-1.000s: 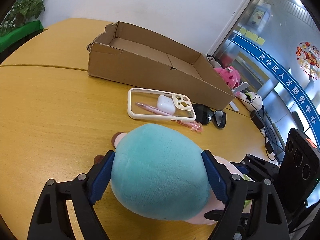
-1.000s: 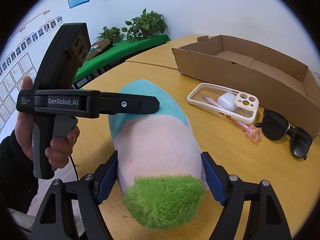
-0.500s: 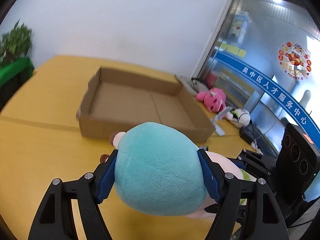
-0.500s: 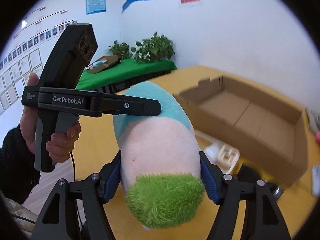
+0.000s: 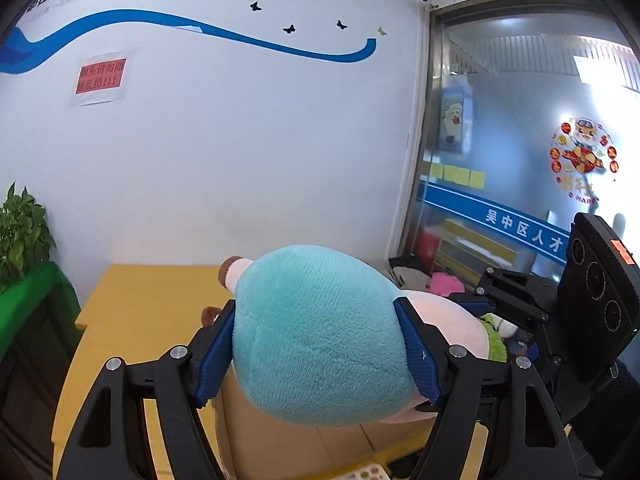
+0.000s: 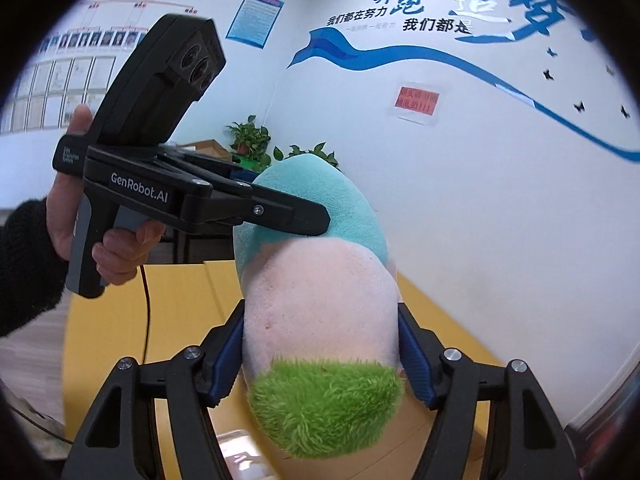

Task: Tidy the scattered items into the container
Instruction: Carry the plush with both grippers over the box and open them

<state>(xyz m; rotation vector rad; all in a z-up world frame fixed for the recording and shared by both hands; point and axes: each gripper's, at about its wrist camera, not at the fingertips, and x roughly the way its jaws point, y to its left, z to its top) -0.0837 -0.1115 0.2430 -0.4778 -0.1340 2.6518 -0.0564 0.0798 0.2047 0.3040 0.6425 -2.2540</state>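
White wall with blue lettering fills my left view, where my left gripper (image 5: 320, 356) is clamped on the plush (image 5: 320, 336)'s teal end, high over the box (image 5: 280, 448) on the yellow table (image 5: 152, 304). In my right view, the right gripper (image 6: 320, 356) squeezes its pink middle. I judge it unplaced, with other items probably still left to tidy.
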